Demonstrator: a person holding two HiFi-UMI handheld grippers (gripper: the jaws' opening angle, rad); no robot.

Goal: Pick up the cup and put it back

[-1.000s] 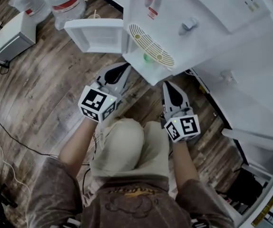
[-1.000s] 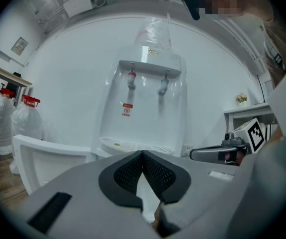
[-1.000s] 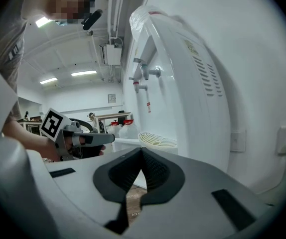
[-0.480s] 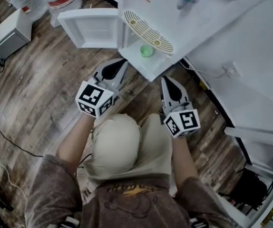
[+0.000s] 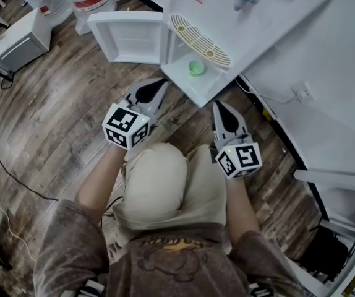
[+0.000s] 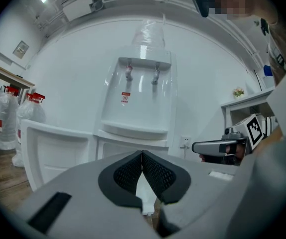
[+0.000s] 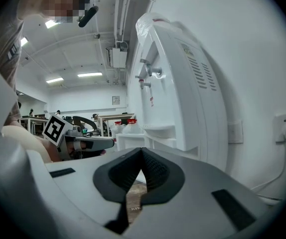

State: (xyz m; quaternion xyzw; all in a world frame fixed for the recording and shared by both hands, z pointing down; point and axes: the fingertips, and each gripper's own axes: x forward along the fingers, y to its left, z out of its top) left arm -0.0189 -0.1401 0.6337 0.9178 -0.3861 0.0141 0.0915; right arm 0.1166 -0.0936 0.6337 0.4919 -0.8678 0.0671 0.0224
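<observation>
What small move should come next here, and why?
Probably open the left hand-held gripper and ease it toward the green cup. Its jaws are shut and empty, and the cup sits just ahead in the open lower compartment of the water dispenser.

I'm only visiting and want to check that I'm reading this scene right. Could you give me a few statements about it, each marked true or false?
1. A green cup sits in the open compartment under the water dispenser. True.
2. The left claw is gripping the cup. False: its jaws are together on nothing, and it is well short of the cup.
3. The compartment door stands open. True.
4. The right claw has its jaws spread wide. False: they are together, with nothing between them.
5. The floor is white tile. False: it is wood planks.
</observation>
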